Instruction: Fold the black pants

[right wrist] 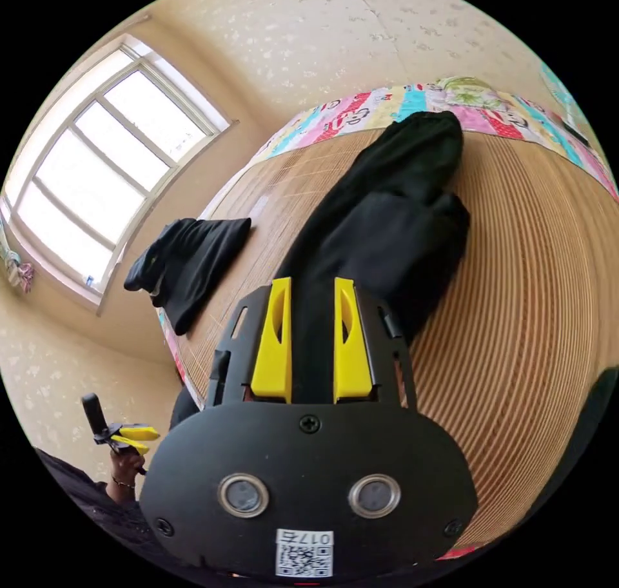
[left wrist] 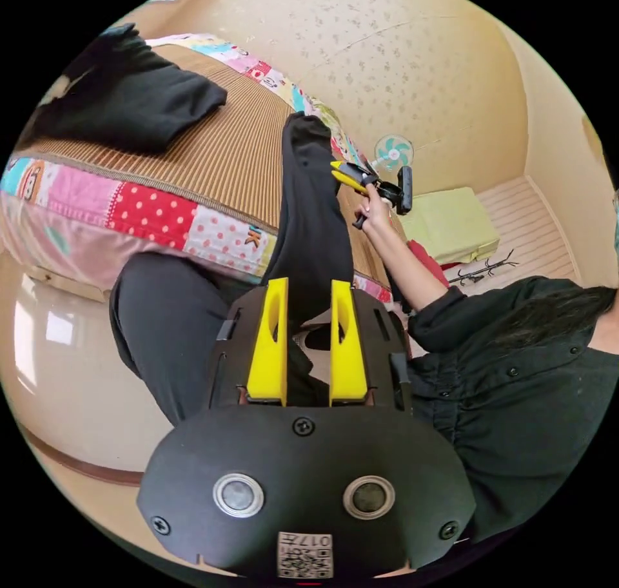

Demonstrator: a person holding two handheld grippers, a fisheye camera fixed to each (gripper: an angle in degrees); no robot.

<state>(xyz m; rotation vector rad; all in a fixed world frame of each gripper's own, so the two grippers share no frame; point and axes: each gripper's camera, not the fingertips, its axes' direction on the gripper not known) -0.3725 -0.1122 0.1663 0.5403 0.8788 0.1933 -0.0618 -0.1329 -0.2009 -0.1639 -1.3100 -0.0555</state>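
The black pants (right wrist: pixel 387 227) lie lengthwise on a bamboo mat (right wrist: pixel 516 291) that covers the bed. Their far end reaches the patchwork quilt edge. My right gripper (right wrist: pixel 313 283) is shut on their near end, with black cloth filling the gap between its yellow jaws. In the left gripper view the pants (left wrist: pixel 309 214) run as a narrow strip from the mat down over the bed edge. They end in my left gripper (left wrist: pixel 309 285), which is shut on them. A hand holds the right gripper (left wrist: pixel 351 178) at the strip's side. The left gripper (right wrist: pixel 138 438) is low at the left.
A second black garment (left wrist: pixel 129 98) (right wrist: pixel 193 253) lies folded on the mat near the bed's end. The person's leg (left wrist: pixel 161 317) and torso (left wrist: pixel 516 369) are close to the bed edge. A small fan (left wrist: pixel 393 151), a green cushion (left wrist: pixel 451 224) and a window (right wrist: pixel 109 156) are around.
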